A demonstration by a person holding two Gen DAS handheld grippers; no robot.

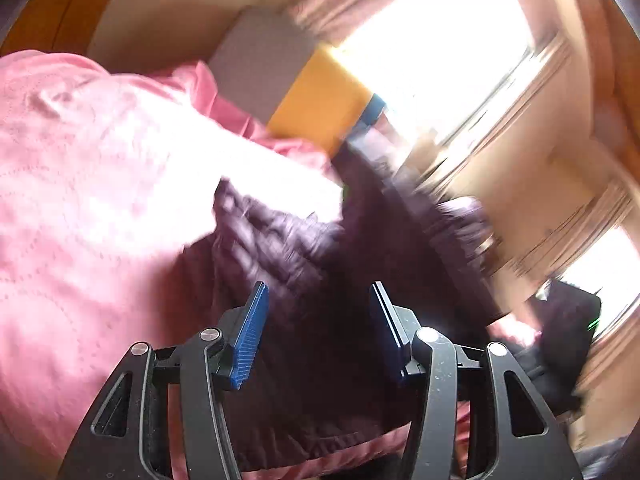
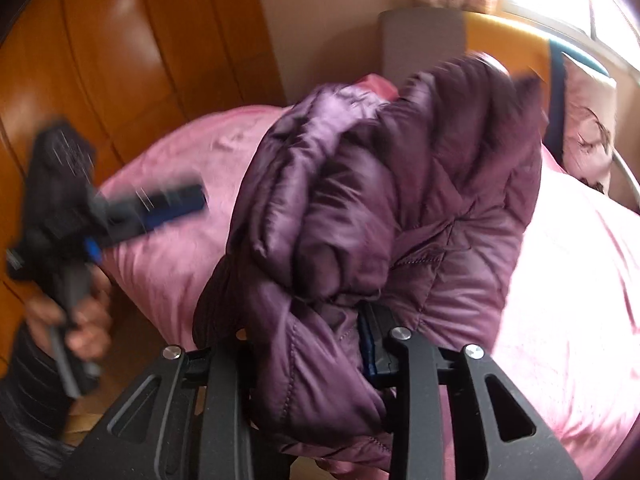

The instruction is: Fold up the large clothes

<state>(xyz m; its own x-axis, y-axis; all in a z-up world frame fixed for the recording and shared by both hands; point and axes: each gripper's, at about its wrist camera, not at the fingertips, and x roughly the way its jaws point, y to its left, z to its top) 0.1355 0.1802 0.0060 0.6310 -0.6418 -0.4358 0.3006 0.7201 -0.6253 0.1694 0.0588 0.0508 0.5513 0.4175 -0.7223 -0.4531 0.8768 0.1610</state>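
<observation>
Purple puffer jacket (image 2: 384,208), no legible label

Quilted purple jacket (image 2: 380,208) in slick, faintly glossy cloth; pink bedspread (image 2: 580,300) in soft satiny fabric, stitched in dotted curves. Glossy varnished wood on wardrobe (image 2: 120,60). Matt black plastic gripper arms, ribbed blue pads (image 1: 252,340), shiny metal rivets.

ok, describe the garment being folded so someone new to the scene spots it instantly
Find the bed with the pink satin quilt. Bunched on it, pinched by the right gripper, is a glossy purple quilted puffer jacket. It's the only dark, puffy item against the pink.
</observation>
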